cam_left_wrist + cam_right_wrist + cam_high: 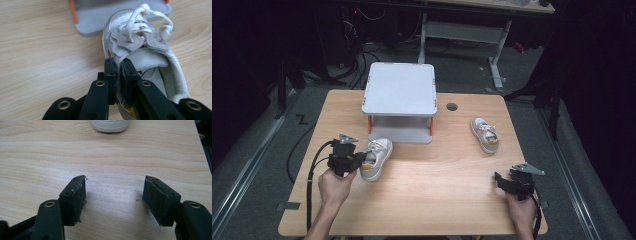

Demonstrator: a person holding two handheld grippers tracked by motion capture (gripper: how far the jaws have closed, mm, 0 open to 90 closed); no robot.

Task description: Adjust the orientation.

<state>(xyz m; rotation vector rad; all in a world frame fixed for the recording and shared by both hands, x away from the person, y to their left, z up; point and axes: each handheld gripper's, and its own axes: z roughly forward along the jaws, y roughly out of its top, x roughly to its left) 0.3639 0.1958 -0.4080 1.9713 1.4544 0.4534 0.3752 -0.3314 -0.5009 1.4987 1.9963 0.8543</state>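
A white sneaker [376, 157] with a tan heel lies on the wooden table in front of the grey shelf. My left gripper [357, 161] is shut on the edge of its heel collar; in the left gripper view my left gripper [118, 62] pinches the collar of that white sneaker [142, 47], laces pointing away. A second white sneaker [485, 134] lies at the right of the table, its toe [110, 125] at the top of the right gripper view. My right gripper [501, 181] rests low near the front right, and there my right gripper [113, 191] stands open over bare wood.
A grey two-level shelf [400, 102] with orange corner posts stands at the back middle of the table [437, 200]; its lower tray [100, 15] lies just beyond the held shoe. A round cable hole [452, 106] is beside it. Black cables trail off the left edge.
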